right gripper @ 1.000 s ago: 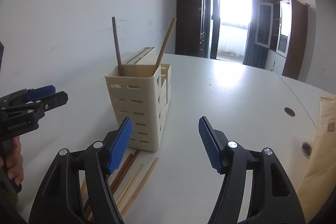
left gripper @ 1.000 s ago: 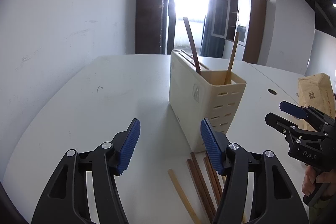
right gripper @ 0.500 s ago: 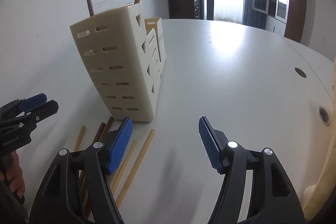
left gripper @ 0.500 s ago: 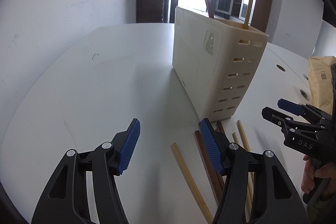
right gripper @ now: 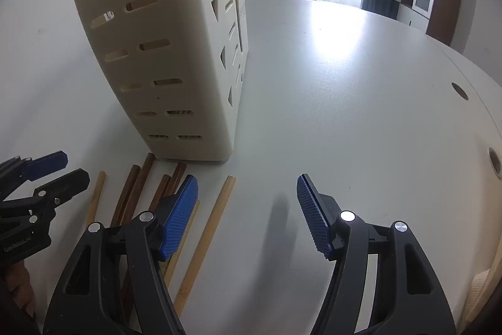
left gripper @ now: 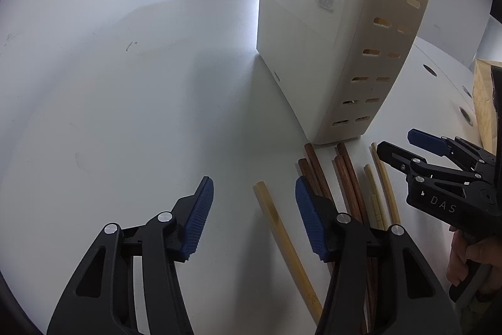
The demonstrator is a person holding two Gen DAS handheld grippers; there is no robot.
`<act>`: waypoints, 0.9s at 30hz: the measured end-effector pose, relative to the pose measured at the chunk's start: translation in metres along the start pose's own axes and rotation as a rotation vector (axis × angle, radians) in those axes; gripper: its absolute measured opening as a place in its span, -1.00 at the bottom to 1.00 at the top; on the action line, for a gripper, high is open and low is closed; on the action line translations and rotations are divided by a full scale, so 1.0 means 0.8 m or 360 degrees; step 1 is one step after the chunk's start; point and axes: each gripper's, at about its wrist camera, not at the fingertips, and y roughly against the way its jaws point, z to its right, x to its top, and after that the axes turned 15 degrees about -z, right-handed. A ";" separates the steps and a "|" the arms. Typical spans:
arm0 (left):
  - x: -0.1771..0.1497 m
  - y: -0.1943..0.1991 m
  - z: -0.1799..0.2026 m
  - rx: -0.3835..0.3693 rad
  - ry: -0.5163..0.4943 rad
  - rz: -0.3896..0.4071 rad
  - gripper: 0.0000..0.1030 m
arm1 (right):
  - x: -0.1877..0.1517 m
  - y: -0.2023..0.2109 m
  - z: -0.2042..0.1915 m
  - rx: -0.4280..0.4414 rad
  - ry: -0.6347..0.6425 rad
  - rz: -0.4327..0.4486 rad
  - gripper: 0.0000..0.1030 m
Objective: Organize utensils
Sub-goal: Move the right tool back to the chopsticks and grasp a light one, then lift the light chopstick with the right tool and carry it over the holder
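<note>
Two hand-held grippers hang over loose chopsticks on a white table (left gripper: 125, 115), mid-reach in a utensil tidy-up. We read this as the approach before a pick: nothing is lifted yet. Our left gripper (left gripper: 254, 218) has its jaws closing w/ nothing pressed between the pads; a pale bamboo chopstick (left gripper: 282, 228) lies on the table in the gap below, apart from the rest. Our right gripper (right gripper: 248, 215) stands wide, empty, over bare tabletop; another pale chopstick (right gripper: 210, 228) lies just left of that gap.

The dark wood chopsticks (left gripper: 348, 178) lie bunched side by side, tips near the foot of the cream utensil holder (right gripper: 163, 52), w/ thinner pale ones (left gripper: 381, 178) beside them.

Next move, we judge: settle the left jaws astride the lone bamboo stick, low enough to pinch it off a flat surface, then tilt it upright for the holder's top.

The holder stands upright, slotted walls, several compartments. A dark stick pokes from its front section in the right view and a pale one shows above the rim in the left view; what else is inside we can't tell.
</note>
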 end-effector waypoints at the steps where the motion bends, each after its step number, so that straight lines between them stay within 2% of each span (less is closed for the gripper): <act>1: 0.000 -0.003 -0.001 -0.0001 0.0001 -0.0012 -0.03 | 0.000 -0.002 0.000 -0.0005 -0.0003 -0.0006 0.27; 4: 0.000 -0.011 -0.003 0.0003 0.0000 -0.0034 -0.09 | 0.000 -0.011 -0.002 0.0008 -0.0006 -0.0033 0.25; 6: 0.001 -0.016 -0.004 -0.0009 -0.0006 -0.0051 -0.15 | 0.000 -0.016 -0.001 0.0001 -0.0007 -0.0058 0.06; 9: 0.000 -0.024 -0.002 -0.0023 -0.0023 -0.0083 -0.26 | 0.001 -0.020 -0.003 -0.0033 0.0000 -0.0065 0.01; 11: 0.000 -0.030 -0.002 -0.0042 -0.0035 -0.0111 -0.38 | -0.001 -0.021 -0.005 -0.0048 0.0010 -0.0069 -0.01; 15: 0.001 -0.033 0.006 -0.0017 -0.0089 -0.0107 -0.56 | -0.006 -0.023 -0.010 -0.0080 0.0040 -0.0084 -0.19; 17: 0.001 -0.034 0.005 0.0003 -0.0108 -0.0106 -0.77 | -0.010 -0.021 -0.011 -0.0073 0.0051 -0.0097 -0.28; 20: 0.002 -0.035 0.000 0.0005 -0.0121 -0.0110 -0.82 | -0.014 -0.019 -0.011 -0.0065 0.0055 -0.0106 -0.47; 22: 0.002 -0.035 -0.004 0.0007 -0.0125 -0.0114 -0.87 | -0.014 -0.016 -0.010 -0.0045 0.0052 -0.0117 -0.71; 27: 0.005 -0.030 -0.011 -0.0009 -0.0121 -0.0111 -0.88 | -0.008 -0.013 0.008 0.0040 0.0010 -0.0142 -0.86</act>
